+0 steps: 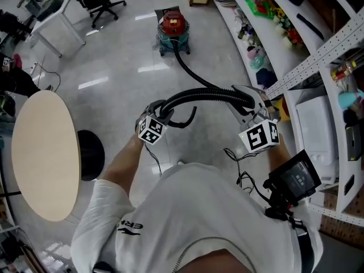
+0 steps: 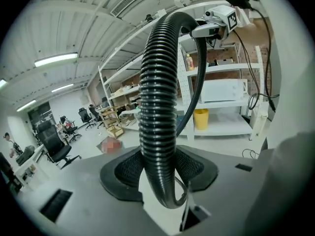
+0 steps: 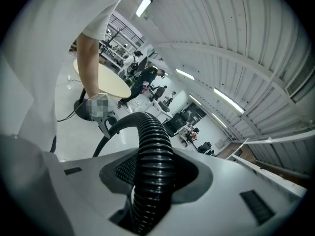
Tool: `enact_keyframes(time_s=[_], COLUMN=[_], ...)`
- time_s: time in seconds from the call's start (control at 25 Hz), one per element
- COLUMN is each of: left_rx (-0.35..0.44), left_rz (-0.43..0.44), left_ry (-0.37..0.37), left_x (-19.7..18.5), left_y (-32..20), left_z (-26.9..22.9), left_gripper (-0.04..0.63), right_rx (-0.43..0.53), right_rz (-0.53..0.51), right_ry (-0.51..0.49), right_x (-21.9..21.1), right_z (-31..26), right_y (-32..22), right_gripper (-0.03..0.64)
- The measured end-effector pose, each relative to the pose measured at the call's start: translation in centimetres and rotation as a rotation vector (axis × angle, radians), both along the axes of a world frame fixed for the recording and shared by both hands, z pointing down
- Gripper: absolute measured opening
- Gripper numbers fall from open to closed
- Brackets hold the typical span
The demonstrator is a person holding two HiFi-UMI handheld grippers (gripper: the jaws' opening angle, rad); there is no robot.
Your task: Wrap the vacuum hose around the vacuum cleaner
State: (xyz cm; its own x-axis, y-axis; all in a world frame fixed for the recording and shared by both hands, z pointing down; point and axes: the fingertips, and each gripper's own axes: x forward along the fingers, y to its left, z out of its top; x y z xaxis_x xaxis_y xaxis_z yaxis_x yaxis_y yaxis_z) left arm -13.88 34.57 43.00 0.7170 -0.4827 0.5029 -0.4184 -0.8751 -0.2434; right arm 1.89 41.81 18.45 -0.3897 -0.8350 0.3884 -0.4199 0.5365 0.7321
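I hold hose (image 1: pixel 199 93) in both: left gripper (image 1: pixel 161 111) closed lightly near its free end, right gripper (image 1: pixel 250 99) clamped mid-run. Far ahead, well apart: vacuum cleaner (image 1: pixel 172 30). Risk: loose left end slips out; tugging drags it.

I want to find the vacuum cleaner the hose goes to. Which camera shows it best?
The head view: the red and teal vacuum cleaner stands whole on the floor ahead, with the vacuum hose running from it. The two gripper views show only the ribbed hose up close; I can't make out the cleaner there.
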Motion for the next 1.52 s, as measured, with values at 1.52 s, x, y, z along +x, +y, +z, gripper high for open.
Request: enact_keyframes(time_s=[1.52], left_rx=[0.111], left_rz=[-0.029], left_ry=[-0.292], left_x=[10.5], left_y=[-18.7], left_z=[-6.1], left_gripper=[0.167], right_rx=[-0.221], right_rz=[0.217], right_ry=[-0.087], right_x=[24.6], right_z=[11.7], right_y=[-21.3], right_gripper=[0.163])
